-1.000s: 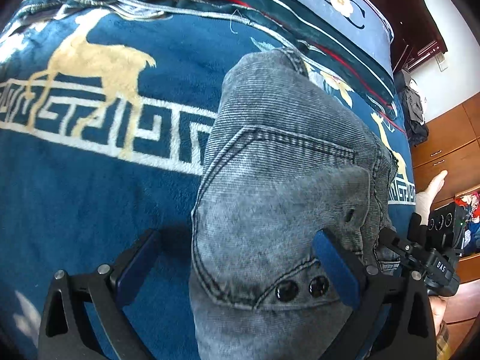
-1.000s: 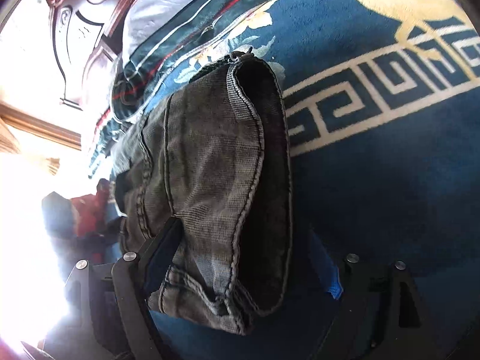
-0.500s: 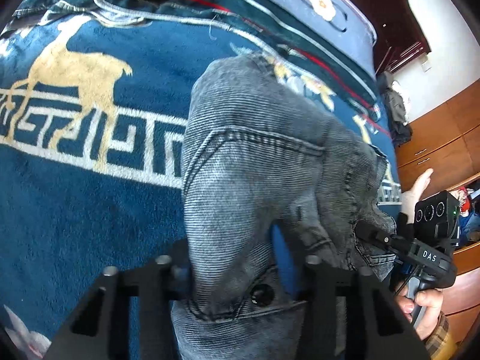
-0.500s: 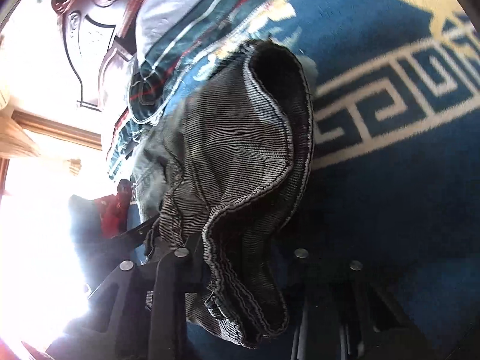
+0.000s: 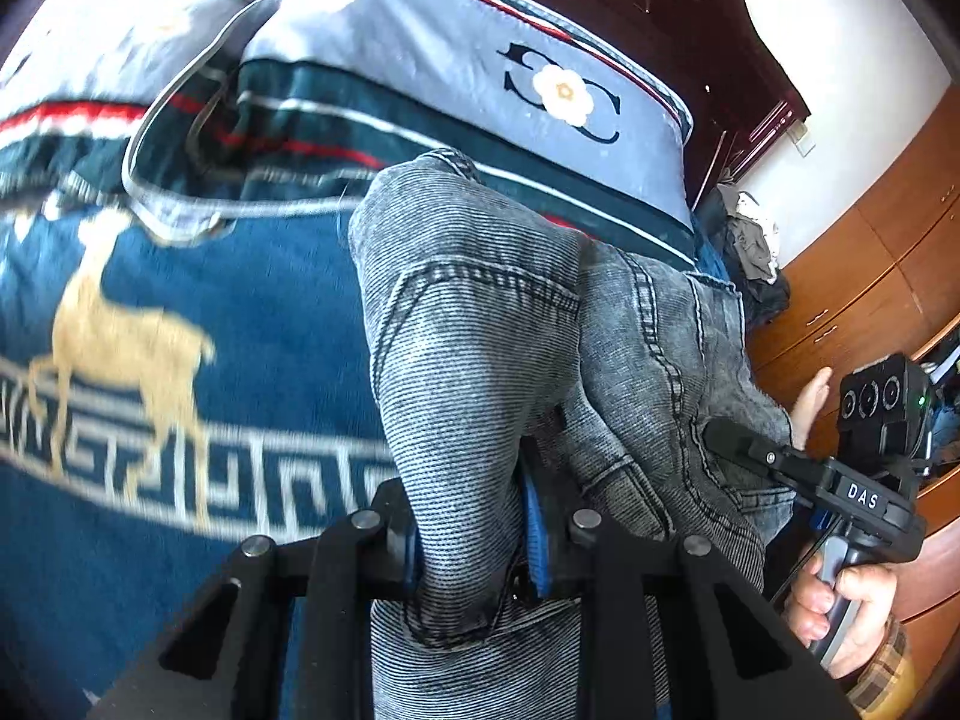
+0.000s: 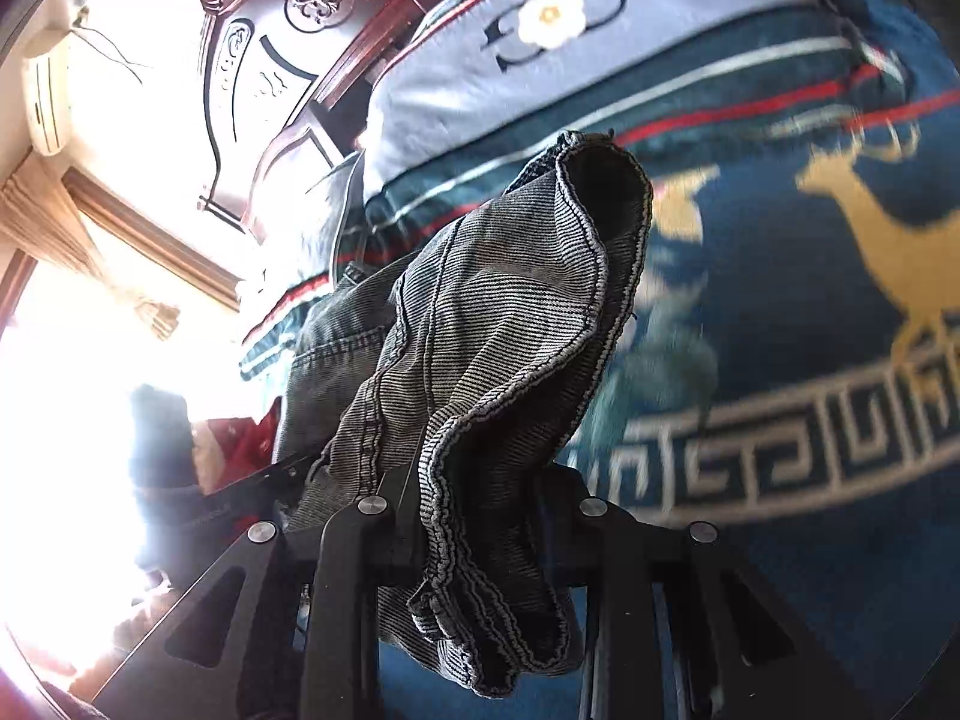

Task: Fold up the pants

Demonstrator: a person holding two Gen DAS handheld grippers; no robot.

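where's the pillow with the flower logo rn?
Top centre in both wrist views: the pillow lies at the bed's head against the dark headboard, just beyond the far end of the grey pants.

Pants (image 5: 480, 324): 1 pr, grey denim. Grippers: 2, left gripper (image 5: 474, 546) + right gripper (image 6: 480, 516). Blanket (image 5: 180, 312): 1, blue; gold deer on it: 1 per view. Pillow (image 5: 420, 54): 1 clear, w/ 1 flower logo. Hand (image 5: 852, 606): 1 visible, on handle.
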